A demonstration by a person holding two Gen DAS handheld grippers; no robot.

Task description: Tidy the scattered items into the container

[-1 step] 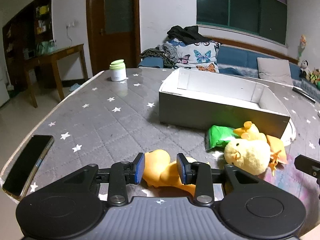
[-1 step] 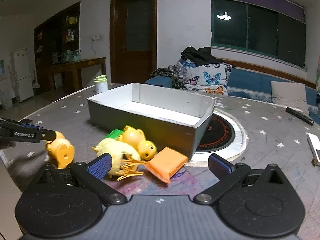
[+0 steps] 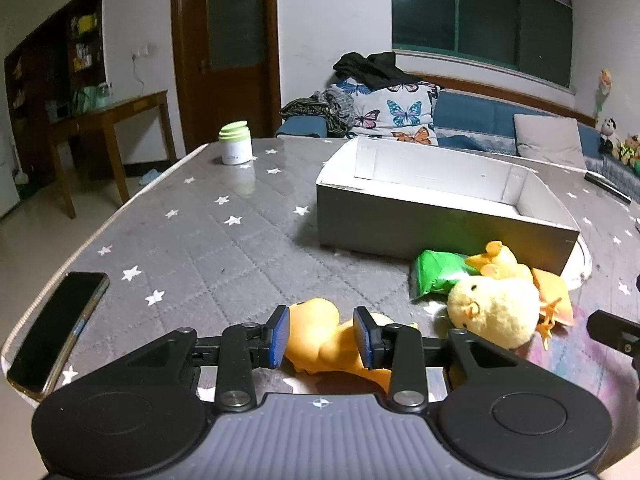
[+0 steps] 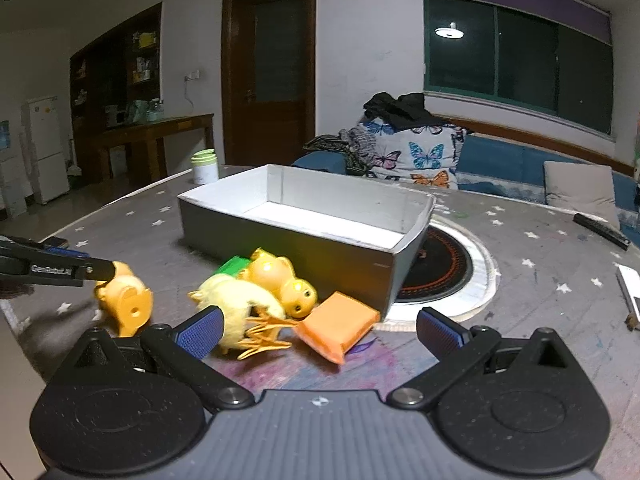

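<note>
My left gripper point(image 3: 322, 336) is shut on an orange rubber toy point(image 3: 320, 340) at the near table edge; the toy also shows in the right wrist view point(image 4: 124, 304). An empty grey box with white inside point(image 3: 440, 200) point(image 4: 304, 216) stands beyond. In front of it lie a yellow plush chick point(image 3: 492, 312) point(image 4: 236, 300), a yellow rubber duck point(image 3: 500, 260) point(image 4: 280, 276), a green packet point(image 3: 436, 272) point(image 4: 234, 266) and an orange packet point(image 4: 340, 324). My right gripper point(image 4: 320, 330) is open and empty, just in front of the chick and orange packet.
A black phone point(image 3: 56, 328) lies at the table's left edge. A white jar with a green lid point(image 3: 236, 146) stands at the far left. A round black hotplate point(image 4: 444, 268) sits right of the box. A remote point(image 4: 604, 230) lies far right.
</note>
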